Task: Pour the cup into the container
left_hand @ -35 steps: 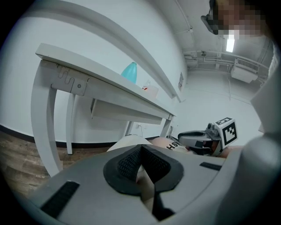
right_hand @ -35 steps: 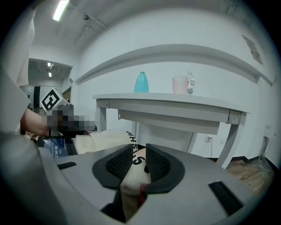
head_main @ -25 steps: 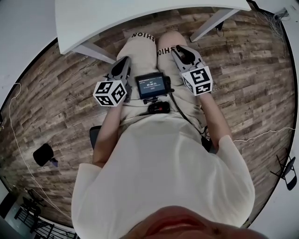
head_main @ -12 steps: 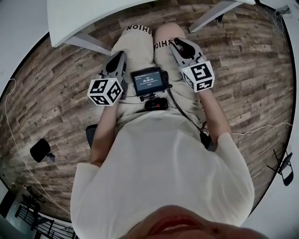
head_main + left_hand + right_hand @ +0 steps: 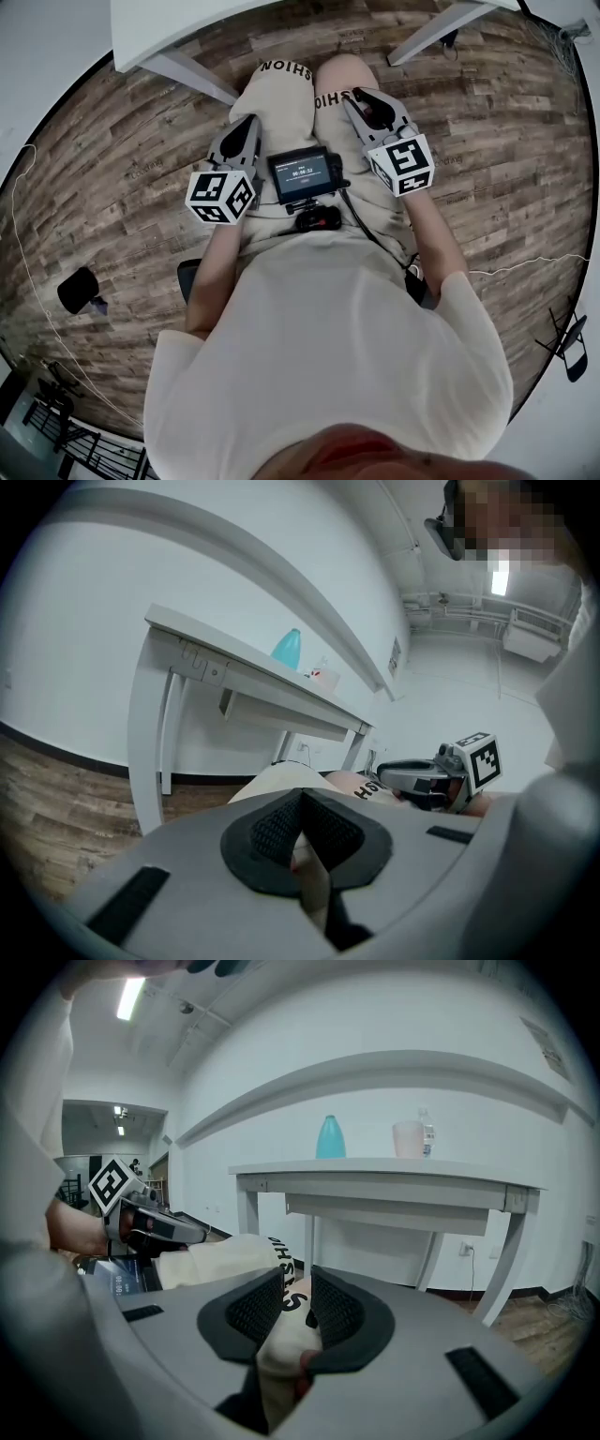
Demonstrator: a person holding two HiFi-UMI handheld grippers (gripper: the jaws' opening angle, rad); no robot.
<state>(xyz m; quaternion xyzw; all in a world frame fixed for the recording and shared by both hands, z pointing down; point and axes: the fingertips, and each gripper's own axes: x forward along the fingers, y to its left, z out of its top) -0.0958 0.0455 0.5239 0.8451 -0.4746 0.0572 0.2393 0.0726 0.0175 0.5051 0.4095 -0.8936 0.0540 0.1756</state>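
The cup (image 5: 409,1139) is up on the white tabletop (image 5: 375,1168), pale and upright, and nobody's touching it. A clear bottle (image 5: 427,1133) stands tight against its right side in the right gripper view. The teal container (image 5: 330,1138) stands to its left on the same surface, clearly apart from it. At this range the cup is small, so what's inside it is anyone's guess. Both tools are well away from it, down below the level of the tabletop and over the seated person's lap. The right gripper (image 5: 295,1290) has its jaws a narrow slot apart with nothing in them. Only the pale shorts (image 5: 234,1251) with dark lettering on the hem show through that gap. The left gripper (image 5: 300,799) looks closed, its dark ribbed pads meeting at the tips, and it's empty too. From the head view, the two marker cubes sit either side of a small screen device (image 5: 302,173) resting on the lap. Both grippers point forward toward the tabletop's edge. Wood-plank floor (image 5: 112,187) spreads out all around the person's chair.
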